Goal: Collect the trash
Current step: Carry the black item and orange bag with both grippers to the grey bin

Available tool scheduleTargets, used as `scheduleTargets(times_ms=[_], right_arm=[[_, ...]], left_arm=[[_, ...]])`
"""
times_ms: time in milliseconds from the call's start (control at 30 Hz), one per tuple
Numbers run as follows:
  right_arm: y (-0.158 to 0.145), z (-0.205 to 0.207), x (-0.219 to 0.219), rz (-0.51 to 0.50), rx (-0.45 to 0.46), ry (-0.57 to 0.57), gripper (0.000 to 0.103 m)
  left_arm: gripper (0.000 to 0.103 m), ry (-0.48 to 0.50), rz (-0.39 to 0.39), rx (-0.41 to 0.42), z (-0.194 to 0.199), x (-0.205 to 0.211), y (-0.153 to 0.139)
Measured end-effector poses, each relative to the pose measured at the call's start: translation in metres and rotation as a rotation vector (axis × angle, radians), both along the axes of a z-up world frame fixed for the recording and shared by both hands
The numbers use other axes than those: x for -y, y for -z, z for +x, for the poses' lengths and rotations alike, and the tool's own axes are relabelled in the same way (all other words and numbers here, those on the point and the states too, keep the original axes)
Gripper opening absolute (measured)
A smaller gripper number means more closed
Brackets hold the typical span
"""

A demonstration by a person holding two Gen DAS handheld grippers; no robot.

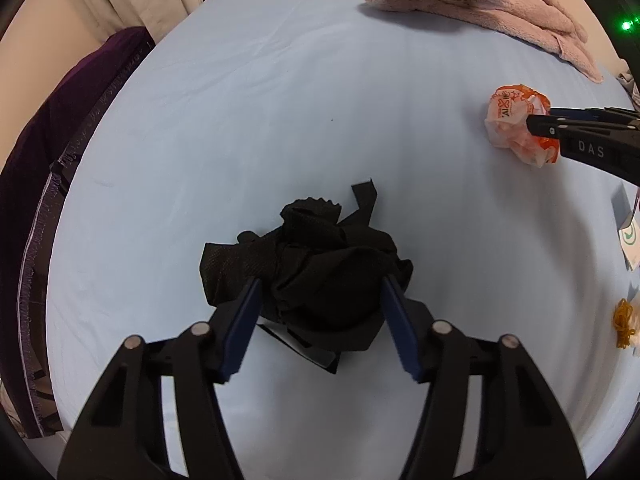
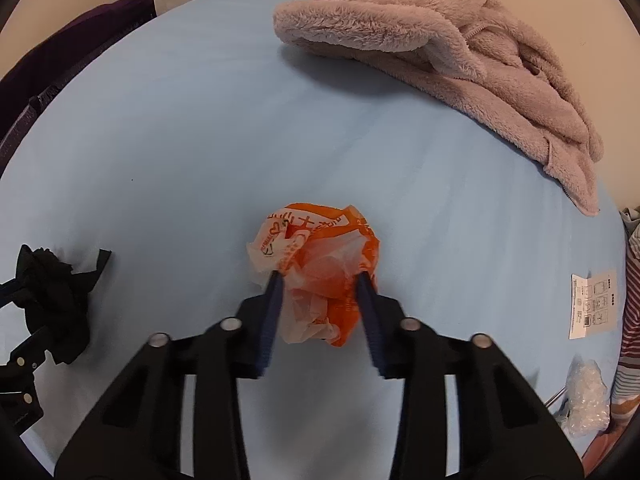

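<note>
Black crumpled wrapper (image 1: 320, 276) sits gripped in the left tool (image 1: 320, 300), orange plastic bag (image 2: 316, 276) pinched in the right tool (image 2: 320, 292); bubble wrap (image 2: 586, 396) beyond the right tool still waits.

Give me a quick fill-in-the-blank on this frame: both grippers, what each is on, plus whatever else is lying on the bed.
1. The left gripper has its fingers around a crumpled wad coloured ____.
2. The right gripper is closing on a crumpled plastic bag, white and ____.
3. Both lie on a bed sheet coloured light ____.
4. At the far edge lies a fluffy ____ garment.

Missing words: black; orange; blue; pink
</note>
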State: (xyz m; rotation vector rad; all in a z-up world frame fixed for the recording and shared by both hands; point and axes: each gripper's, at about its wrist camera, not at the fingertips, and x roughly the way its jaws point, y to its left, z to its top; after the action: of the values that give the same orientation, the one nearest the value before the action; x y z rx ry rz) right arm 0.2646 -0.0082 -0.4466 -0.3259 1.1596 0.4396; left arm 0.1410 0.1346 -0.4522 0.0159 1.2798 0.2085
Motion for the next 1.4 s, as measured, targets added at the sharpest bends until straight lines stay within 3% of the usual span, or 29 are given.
scheduleTargets(times_ms=[33,167,400,600,1000,1400], right_arm=[[-0.001,0.0,0.001,0.011,-0.015,0.001,0.001],[-0.013,-0.004,0.008,0.064,-0.039,-0.002,0.001],[-0.04,-0.022,0.011,0.117,-0.043,-0.011,0.0],[-0.07,-0.036,0.014,0.158,-0.062,-0.017,0.0],[-0.192,-0.096,-0.017,0.19,-0.057,-0.129,0.0],[-0.313,-0.166,-0.132,0.231,-0.027,-0.423,0.0]], left_arm=[[0.054,-0.001,-0.003,0.002,0.0,0.0,-0.001],[0.038,-0.011,-0.039,0.009,-0.004,-0.003,-0.008],[0.033,-0.016,-0.064,0.012,-0.006,-0.006,-0.019],[0.033,-0.032,-0.072,0.036,-0.013,-0.016,-0.047],[0.033,-0.124,-0.082,0.055,-0.07,-0.058,-0.156],[0.033,-0.404,-0.068,0.111,-0.172,-0.147,-0.262]])
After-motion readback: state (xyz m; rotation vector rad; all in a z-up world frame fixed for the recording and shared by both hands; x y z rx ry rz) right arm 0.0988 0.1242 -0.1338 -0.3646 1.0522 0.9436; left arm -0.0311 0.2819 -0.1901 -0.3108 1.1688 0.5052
